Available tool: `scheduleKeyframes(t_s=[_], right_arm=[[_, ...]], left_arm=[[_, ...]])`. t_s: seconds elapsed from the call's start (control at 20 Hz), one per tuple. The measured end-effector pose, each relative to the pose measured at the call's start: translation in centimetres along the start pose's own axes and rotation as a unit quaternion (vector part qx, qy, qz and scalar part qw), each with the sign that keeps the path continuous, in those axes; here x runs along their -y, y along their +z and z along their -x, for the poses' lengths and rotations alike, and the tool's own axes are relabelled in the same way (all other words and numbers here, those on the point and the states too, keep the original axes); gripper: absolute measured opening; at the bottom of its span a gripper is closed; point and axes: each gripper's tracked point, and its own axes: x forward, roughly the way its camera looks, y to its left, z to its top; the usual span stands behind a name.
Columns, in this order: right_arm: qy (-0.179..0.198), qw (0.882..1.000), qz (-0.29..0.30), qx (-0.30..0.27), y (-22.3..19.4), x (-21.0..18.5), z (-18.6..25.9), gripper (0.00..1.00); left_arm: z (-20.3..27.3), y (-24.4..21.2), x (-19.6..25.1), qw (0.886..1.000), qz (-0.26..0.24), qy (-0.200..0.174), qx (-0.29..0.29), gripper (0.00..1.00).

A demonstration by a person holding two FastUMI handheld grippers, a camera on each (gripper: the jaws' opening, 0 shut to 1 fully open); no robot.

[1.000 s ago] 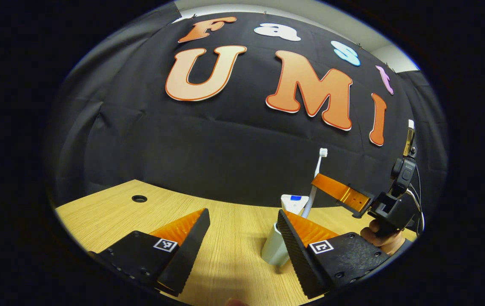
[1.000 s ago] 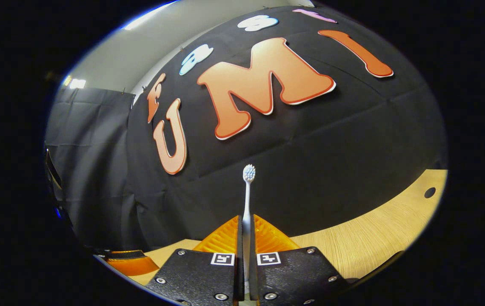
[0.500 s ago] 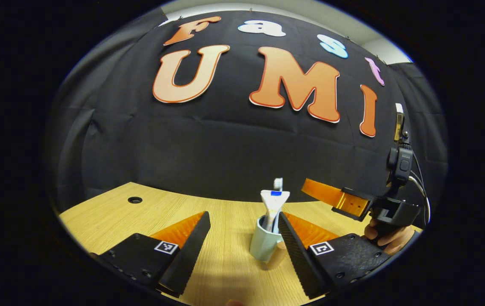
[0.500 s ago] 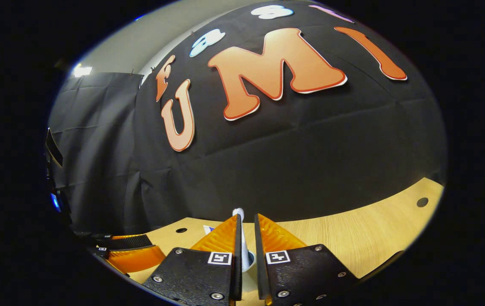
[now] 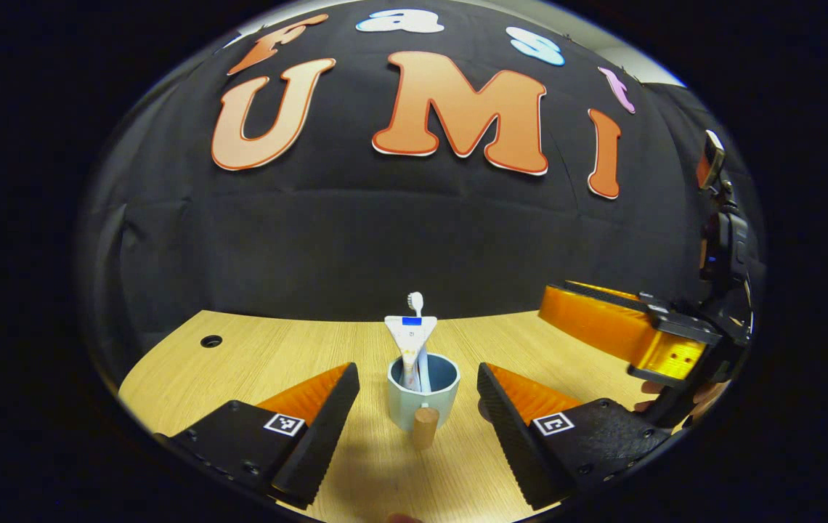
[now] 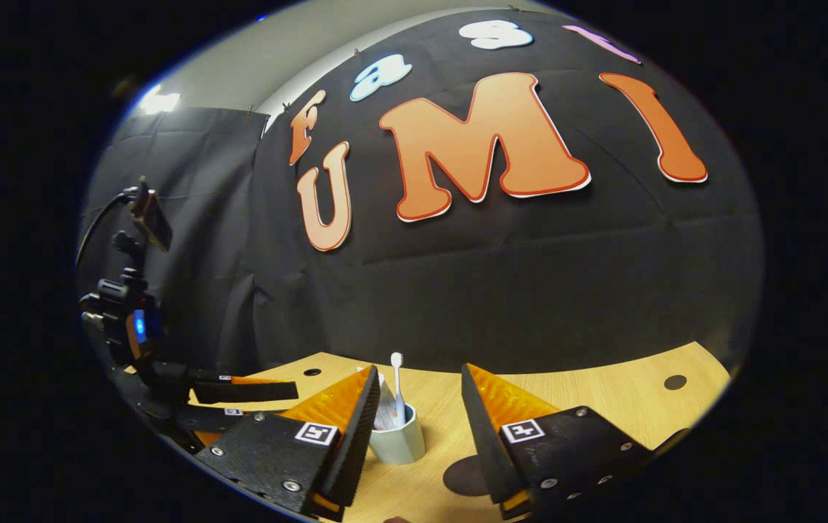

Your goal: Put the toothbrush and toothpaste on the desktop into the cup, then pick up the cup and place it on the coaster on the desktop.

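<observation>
In the left gripper view the left gripper (image 5: 417, 396) sits at six o'clock with its jaws wide and holding nothing, and the cup (image 5: 423, 392) stands upright on the desktop (image 5: 254, 356) right between and just beyond its fingertips, a short wooden handle peg (image 5: 425, 427) facing the camera. Inside the cup stand one toothpaste (image 5: 410, 341) tube, crimped end up, and one toothbrush (image 5: 416, 305), head up behind it. In the right gripper view the right gripper (image 6: 417, 403) also has its jaws wide and grips nothing; the cup lies beside its left finger, and a dark round coaster (image 6: 466, 476) lies on the desk at about five o'clock from the cup, partly hidden by the right finger. Judging from this, filling is done and lifting the cup is the step in hand. To do it well, the fingers should close on the cup's body low enough to keep it upright, clear of the peg, so the tall contents do not tip out. Count: one cup, one toothbrush, one toothpaste, one coaster, two grippers.
</observation>
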Motion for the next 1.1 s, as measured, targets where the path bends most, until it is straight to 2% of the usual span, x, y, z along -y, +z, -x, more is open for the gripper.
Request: scheduleKeyframes(t_s=[0.15, 0.35, 0.5, 0.8, 0.9, 1.1], right_arm=[[-0.006, 1.000, 0.014, 0.005, 1.1, 1.0, 2.6, 0.81], [-0.008, 0.999, 0.031, 0.015, 2.2, 2.2, 6.0, 0.84], [-0.016, 0.999, 0.040, 0.011, 2.1, 3.4, 8.1, 0.87], [-0.021, 0.998, 0.044, 0.025, 3.4, 4.4, 11.5, 0.89], [-0.020, 0.998, 0.046, 0.027, 3.4, 4.4, 12.3, 0.89], [-0.019, 0.999, 0.043, 0.023, 2.6, 4.7, 13.5, 0.89]], left_arm=[[-0.6, 0.9, 1.3, 0.999, -0.015, -0.010, -0.032, 0.98], [-1.7, 0.6, 3.1, 0.994, -0.046, -0.021, -0.093, 0.98], [-2.9, 0.0, 3.7, 0.988, -0.052, -0.021, -0.144, 0.96], [-3.9, -3.0, 3.0, 0.963, -0.079, -0.012, -0.256, 0.96], [-4.3, -4.5, 2.9, 0.951, -0.086, -0.011, -0.297, 0.96], [-4.4, -3.9, 2.3, 0.931, -0.109, 0.009, -0.347, 0.94]])
